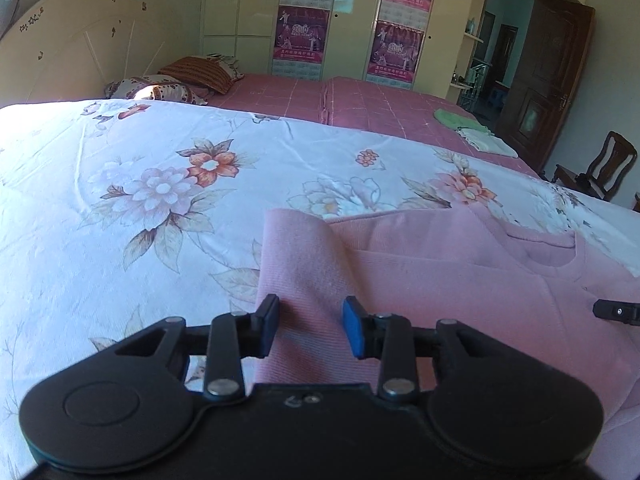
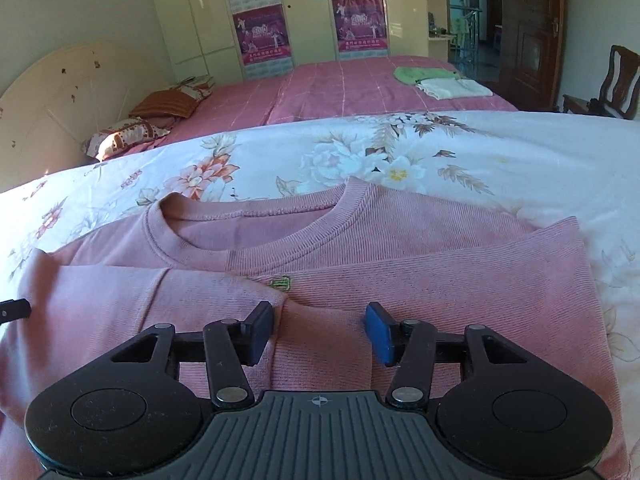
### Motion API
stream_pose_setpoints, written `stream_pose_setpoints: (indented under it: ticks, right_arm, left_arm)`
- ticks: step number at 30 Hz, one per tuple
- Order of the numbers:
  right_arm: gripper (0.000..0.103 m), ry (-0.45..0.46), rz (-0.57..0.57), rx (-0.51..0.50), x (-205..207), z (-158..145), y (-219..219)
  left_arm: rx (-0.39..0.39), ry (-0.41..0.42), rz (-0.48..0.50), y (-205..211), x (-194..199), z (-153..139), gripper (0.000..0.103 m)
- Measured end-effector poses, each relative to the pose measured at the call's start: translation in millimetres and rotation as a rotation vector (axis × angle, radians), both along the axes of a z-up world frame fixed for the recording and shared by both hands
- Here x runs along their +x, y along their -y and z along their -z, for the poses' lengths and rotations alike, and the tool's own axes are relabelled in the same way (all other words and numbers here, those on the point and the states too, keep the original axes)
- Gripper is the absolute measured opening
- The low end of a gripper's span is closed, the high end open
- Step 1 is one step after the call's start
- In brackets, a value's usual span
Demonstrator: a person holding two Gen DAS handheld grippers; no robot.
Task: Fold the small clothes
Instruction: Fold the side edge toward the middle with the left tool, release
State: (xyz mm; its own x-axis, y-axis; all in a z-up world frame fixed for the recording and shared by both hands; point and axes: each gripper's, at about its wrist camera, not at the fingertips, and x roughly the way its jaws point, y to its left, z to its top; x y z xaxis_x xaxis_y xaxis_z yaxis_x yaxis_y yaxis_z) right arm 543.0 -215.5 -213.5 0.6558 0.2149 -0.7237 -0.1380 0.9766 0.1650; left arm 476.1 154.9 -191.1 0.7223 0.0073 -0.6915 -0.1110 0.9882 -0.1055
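Observation:
A pink knit sweater (image 2: 400, 272) lies flat on the floral bedspread, neckline (image 2: 256, 228) away from me, both sleeves folded in across the chest. It also shows in the left wrist view (image 1: 440, 280). My left gripper (image 1: 311, 326) is open, its jaws on either side of the folded left sleeve (image 1: 300, 256), low over the cloth. My right gripper (image 2: 319, 330) is open just above the sweater's lower chest, nothing between its pads. A small green tag (image 2: 281, 282) sits ahead of it. The right gripper's tip (image 1: 616, 312) shows at the edge of the left view.
The white floral bedspread (image 1: 160, 200) covers the near bed. Behind it is a pink checked bed (image 2: 340, 84) with pillows (image 2: 132, 136) and folded green and white clothes (image 2: 440, 82). Wardrobes, a headboard, a dark door and a wooden chair (image 2: 616, 84) stand beyond.

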Motion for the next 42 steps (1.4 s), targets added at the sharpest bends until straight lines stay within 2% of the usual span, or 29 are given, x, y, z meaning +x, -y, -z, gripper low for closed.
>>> stream_pose_setpoints:
  ticks: [5,6,8,9,13,15,18,19,20,21,22,24,26,28,30,32,33,36,38,39,42]
  right_arm:
    - [0.05,0.023,-0.104,-0.105,-10.4,2.3,-17.4]
    - [0.047,0.036,-0.122,-0.128,-13.0,4.2,-19.7]
    - [0.028,0.054,-0.13,-0.102,-14.9,3.6,-16.2]
    - [0.012,0.07,-0.118,-0.096,-16.0,1.3,-14.5]
    - [0.012,0.159,-0.059,-0.119,-27.2,-9.7,-8.5]
    - [0.012,0.088,-0.051,-0.151,-18.6,5.6,-7.1]
    - [0.012,0.091,-0.064,-0.16,-17.8,3.0,-9.5]
    - [0.017,0.098,-0.057,-0.151,-18.5,-1.0,-8.6]
    - [0.029,0.114,-0.033,-0.142,-21.1,-6.2,-5.1]
    - [0.059,0.14,-0.006,-0.133,-24.8,-11.5,-1.3]
    - [0.07,0.173,0.014,-0.123,-29.2,-17.0,2.3]
    - [0.07,0.211,0.025,-0.093,-34.9,-27.6,6.3]
    - [0.07,0.207,-0.001,-0.069,-33.4,-31.1,1.5]
    - [0.07,0.171,-0.05,-0.072,-30.3,-25.6,-8.2]
    - [0.07,0.127,-0.076,-0.095,-29.9,-12.9,-13.9]
    - [0.07,0.041,-0.07,-0.14,-25.0,6.1,-13.6]
    - [0.07,0.051,-0.053,-0.119,-28.2,8.1,-7.5]
    - [0.07,0.056,-0.025,-0.078,-37.9,-3.3,1.7]
    - [0.07,0.091,-0.043,-0.076,-53.7,-14.8,0.6]
    - [0.07,0.104,-0.056,-0.075,-61.2,-18.5,-2.2]
    - [0.07,0.1,-0.113,-0.101,-76.2,-14.7,-14.8]
  left_arm:
    - [-0.005,-0.001,-0.009,-3.7,6.4,7.1,0.034]
    - [0.004,0.003,-0.006,-2.2,6.7,7.6,0.034]
    - [0.019,0.011,-0.002,0.0,7.1,7.1,0.034]
    - [0.013,0.019,-0.004,0.1,6.9,5.3,0.034]
    - [0.014,0.053,0.014,2.8,9.7,1.8,0.034]
    - [0.033,0.012,0.0,2.7,18.7,11.9,0.036]
    - [0.036,0.002,-0.037,-3.6,23.1,14.5,0.04]
    - [0.02,-0.001,-0.048,-7.0,22.3,12.1,0.04]
    - [0.013,0.007,-0.056,-8.1,19.7,7.6,0.037]
    - [0.008,0.027,-0.051,-7.8,15.9,2.4,0.037]
    - [0.019,0.05,-0.03,-4.3,12.0,-3.2,0.037]
    - [0.056,0.075,0.014,6.2,11.6,-7.9,0.037]
    - [0.06,0.051,0.033,13.1,20.3,-2.9,0.037]
    - [0.054,0.004,0.02,14.7,30.9,8.4,0.039]
    - [0.07,0.013,0.006,13.3,31.3,15.5,0.04]
    - [0.082,-0.002,0.009,14.1,29.1,12.0,0.039]
    - [0.074,-0.011,0.005,13.4,25.7,8.4,0.037]
    - [0.045,0.005,0.019,14.2,-1.0,-6.1,0.037]
    - [0.064,0.027,0.056,22.8,-24.2,-13.3,0.037]
    - [0.072,0.032,0.078,28.4,-35.1,-15.1,0.041]
    - [0.077,0.035,0.108,43.5,-64.5,-12.5,0.045]
